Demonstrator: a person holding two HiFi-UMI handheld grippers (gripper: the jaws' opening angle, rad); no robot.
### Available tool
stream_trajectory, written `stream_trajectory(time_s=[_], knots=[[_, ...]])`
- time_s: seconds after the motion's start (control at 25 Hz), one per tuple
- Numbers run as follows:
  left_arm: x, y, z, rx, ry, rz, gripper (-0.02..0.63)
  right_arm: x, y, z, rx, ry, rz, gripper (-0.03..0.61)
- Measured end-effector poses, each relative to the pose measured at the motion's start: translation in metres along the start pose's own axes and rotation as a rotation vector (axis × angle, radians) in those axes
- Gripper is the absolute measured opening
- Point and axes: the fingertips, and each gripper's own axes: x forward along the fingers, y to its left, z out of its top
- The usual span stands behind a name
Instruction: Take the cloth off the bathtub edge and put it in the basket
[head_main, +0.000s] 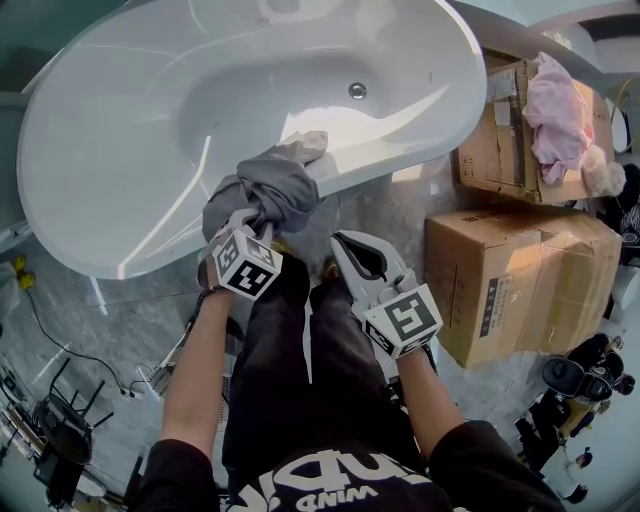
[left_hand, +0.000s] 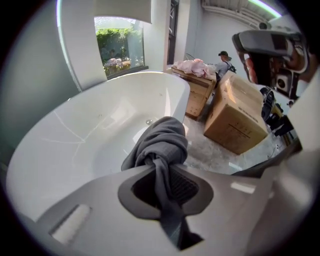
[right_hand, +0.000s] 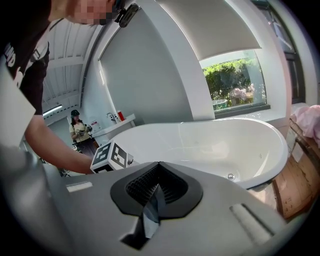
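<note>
A grey cloth (head_main: 270, 185) lies bunched on the near rim of the white bathtub (head_main: 120, 150). My left gripper (head_main: 250, 222) is shut on its lower end. In the left gripper view a twisted strip of the cloth (left_hand: 162, 142) runs down between the pads of my left gripper (left_hand: 159, 167), and the rest bulges above them over the tub rim (left_hand: 75, 130). My right gripper (head_main: 345, 245) hangs to the right, over the person's legs and just short of the tub, shut with nothing held. In the right gripper view my right gripper (right_hand: 157, 165) points toward the tub (right_hand: 200, 140). No basket is in view.
Two cardboard boxes stand right of the tub: a near one (head_main: 520, 280) and a far one (head_main: 505, 130) with a pink cloth (head_main: 560, 110) on top. Cables and black gear (head_main: 60, 430) lie on the floor at the left. A person (right_hand: 80, 131) stands in the background.
</note>
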Motion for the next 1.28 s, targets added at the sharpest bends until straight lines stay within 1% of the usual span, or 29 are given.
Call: stream_trajectory(time_s=[0.28, 0.4, 0.52, 0.68, 0.76, 0.96, 1.12, 1.28], knots=[[-0.034, -0.005, 0.011, -0.164, -0.063, -0.031, 0.025, -0.016, -0.002, 0.009, -0.001, 0.010, 0.004, 0.009], [-0.060, -0.010, 0.020, -0.238, -0.116, -0.041, 0.025, -0.025, -0.004, 0.016, 0.002, 0.007, 0.006, 0.009], [-0.088, -0.019, 0.030, -0.256, -0.152, -0.043, 0.025, -0.038, -0.007, 0.026, -0.003, 0.005, -0.002, 0.009], [-0.125, -0.031, 0.035, -0.270, -0.167, -0.052, 0.025, -0.055, 0.000, 0.048, -0.010, -0.009, 0.014, 0.009], [-0.142, -0.036, 0.038, -0.272, -0.179, -0.042, 0.025, -0.065, 0.007, 0.056, -0.019, -0.011, 0.032, 0.009], [-0.190, -0.051, 0.056, -0.318, -0.241, -0.023, 0.025, -0.092, 0.022, 0.076, -0.022, -0.028, 0.054, 0.009], [-0.229, -0.066, 0.072, -0.323, -0.289, -0.003, 0.025, -0.110, 0.037, 0.092, -0.036, -0.050, 0.072, 0.009], [-0.257, -0.079, 0.086, -0.327, -0.343, 0.041, 0.025, -0.124, 0.045, 0.107, -0.055, -0.079, 0.087, 0.009]])
